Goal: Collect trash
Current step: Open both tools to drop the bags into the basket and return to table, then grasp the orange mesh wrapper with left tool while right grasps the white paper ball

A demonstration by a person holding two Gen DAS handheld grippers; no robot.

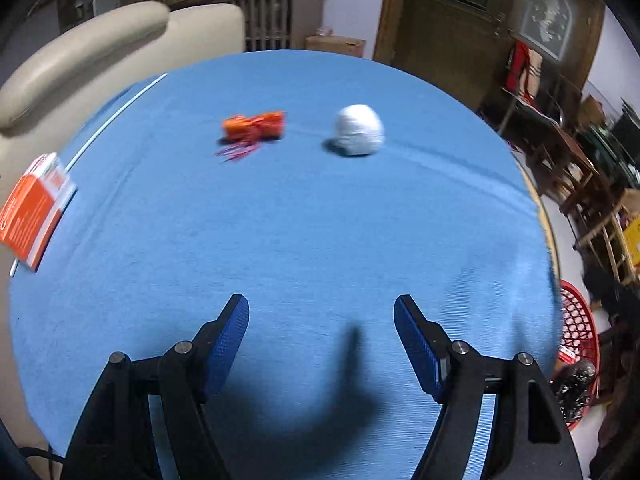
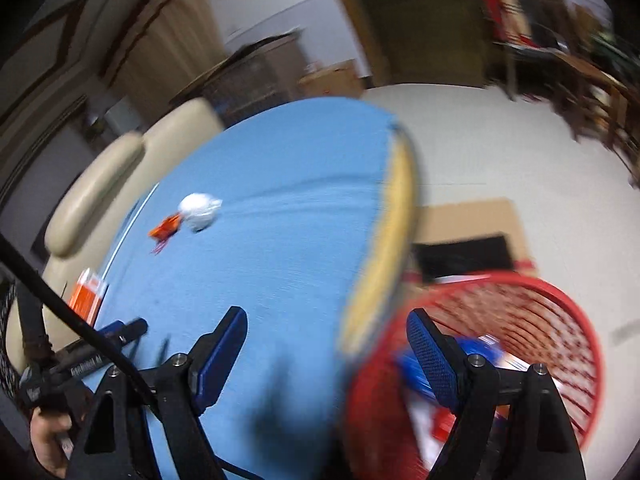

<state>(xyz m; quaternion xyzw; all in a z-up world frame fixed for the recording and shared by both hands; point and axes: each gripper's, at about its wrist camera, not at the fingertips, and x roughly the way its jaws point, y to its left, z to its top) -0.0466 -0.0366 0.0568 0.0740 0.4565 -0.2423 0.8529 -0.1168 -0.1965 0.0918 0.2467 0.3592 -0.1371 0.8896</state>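
A crumpled white paper ball (image 1: pixel 359 130) and a crumpled orange wrapper (image 1: pixel 254 126) lie far out on the blue tablecloth (image 1: pixel 280 240). An orange and white box (image 1: pixel 34 208) lies at the table's left edge. My left gripper (image 1: pixel 321 310) is open and empty above the near part of the cloth. My right gripper (image 2: pixel 326 322) is open and empty over the table's right edge, beside the red mesh basket (image 2: pixel 520 308), which holds blue and red trash. The ball (image 2: pixel 199 211), the wrapper (image 2: pixel 166 228) and the box (image 2: pixel 86 294) also show in the right wrist view.
A beige sofa (image 1: pixel 80 64) runs along the table's left and far side. The red basket (image 1: pixel 576 332) stands on the floor right of the table. Wooden chairs and furniture (image 1: pixel 580 184) stand at the right. The left gripper's handle and the hand (image 2: pixel 48 400) are at lower left.
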